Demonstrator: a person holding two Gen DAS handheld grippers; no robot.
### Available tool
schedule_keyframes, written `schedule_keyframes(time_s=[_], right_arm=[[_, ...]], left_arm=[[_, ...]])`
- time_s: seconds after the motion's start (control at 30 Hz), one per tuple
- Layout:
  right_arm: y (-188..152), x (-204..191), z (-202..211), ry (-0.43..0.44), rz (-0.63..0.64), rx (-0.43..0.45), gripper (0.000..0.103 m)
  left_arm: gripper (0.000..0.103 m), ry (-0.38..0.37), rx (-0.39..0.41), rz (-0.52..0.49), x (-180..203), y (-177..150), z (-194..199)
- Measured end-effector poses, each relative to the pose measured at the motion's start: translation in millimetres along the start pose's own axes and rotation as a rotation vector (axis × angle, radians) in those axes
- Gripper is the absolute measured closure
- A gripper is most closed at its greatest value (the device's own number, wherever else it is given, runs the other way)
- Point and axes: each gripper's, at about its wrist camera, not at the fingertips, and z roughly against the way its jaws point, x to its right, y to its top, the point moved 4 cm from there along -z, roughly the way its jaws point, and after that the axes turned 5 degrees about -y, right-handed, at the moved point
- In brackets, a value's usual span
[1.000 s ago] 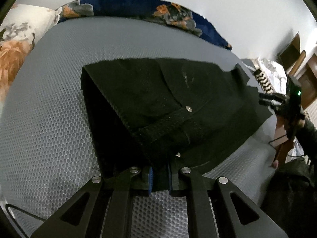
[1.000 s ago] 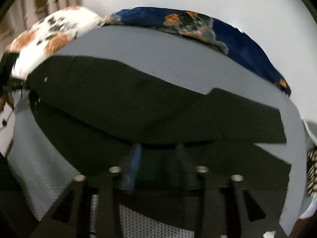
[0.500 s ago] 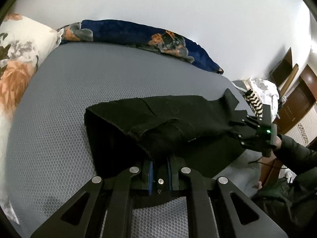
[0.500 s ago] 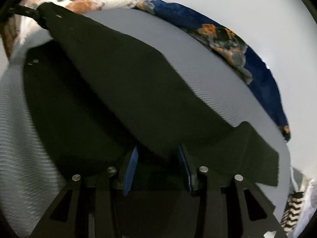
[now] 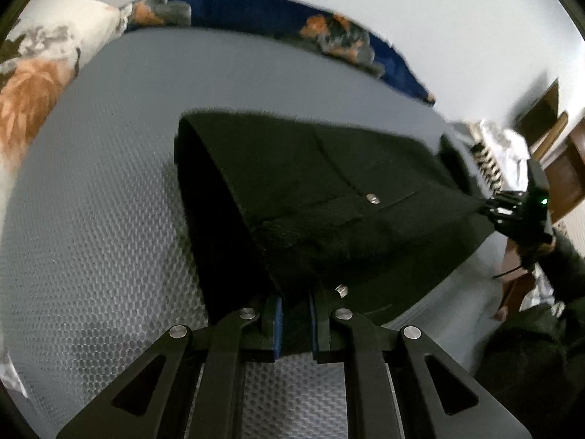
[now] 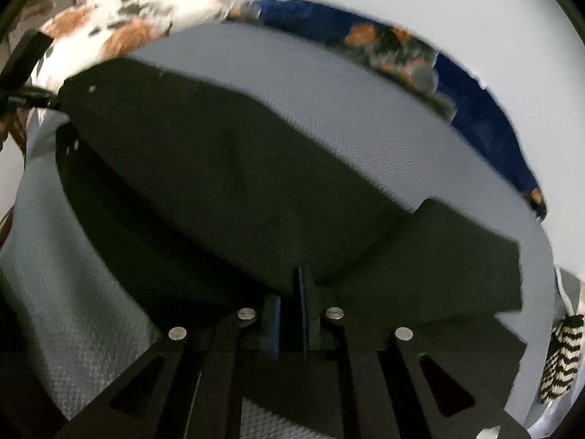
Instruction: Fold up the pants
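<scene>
Black pants (image 5: 329, 197) lie on a grey bed (image 5: 95, 219), with one layer lifted and stretched between both grippers. My left gripper (image 5: 295, 314) is shut on the waistband corner near a metal rivet. My right gripper (image 6: 292, 314) is shut on the near edge of the pants (image 6: 226, 190) further along the leg. The right gripper also shows in the left wrist view (image 5: 512, 208), at the far right, pinching the cloth. The lower layer lies flat on the bed beneath.
A floral white and orange pillow (image 5: 33, 84) and a navy floral blanket (image 5: 278, 18) lie at the head of the bed. A black-and-white knit item (image 6: 561, 358) sits at the bed's right edge. Wooden furniture (image 5: 563, 168) stands beyond.
The right gripper's jaws have closed on the cloth. The lifted layer has come lower and closer over the bed, and both views tilted down towards the pants.
</scene>
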Motion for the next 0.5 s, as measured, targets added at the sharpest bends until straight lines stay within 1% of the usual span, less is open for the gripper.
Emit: schedule_keyframes(time_s=[0.07,0.1,0.13,0.2,0.23,0.27,0.3,0.37,0.43,0.5], right_arm=[[-10,-8,-15,0.012,-0.003,-0.047,0.097],[-13,-11,-20,0.017,-0.005,-0.061,0.097],[-14,-13,-22,0.01,-0.003,-0.057,0.097],[-12,-13,-22,0.01,0.003,-0.061,0.095],[-12,-13,-22,0.013,0.004,-0.065,0.094],[-11,-12,-22,0.015,0.003,-0.07,0.094],[-11,-11,-23,0.015,0.004,-0.072,0.094],[-11,-13,-23,0.007,0.016,-0.072,0.093],[-9,-12,-25,0.004,0.017,-0.07,0.092],[-12,-14,-24,0.004,0.016,-0.066,0.092]], left_arm=[[0.091,0.006,-0.024,-0.003,-3,-3,-8],[0.091,0.004,-0.023,-0.001,-4,-4,-8],[0.091,0.001,-0.022,-0.001,-3,-4,-7],[0.086,0.021,-0.038,-0.015,-2,-6,-6],[0.084,0.026,-0.045,-0.019,-1,-8,-5],[0.081,0.031,-0.053,-0.022,-2,-10,-2],[0.072,0.042,-0.057,-0.02,-3,-11,0],[0.058,0.1,-0.056,0.0,-6,-13,8],[0.056,0.107,-0.05,0.005,-9,-16,18],[0.054,0.131,-0.044,0.015,-12,-19,28]])
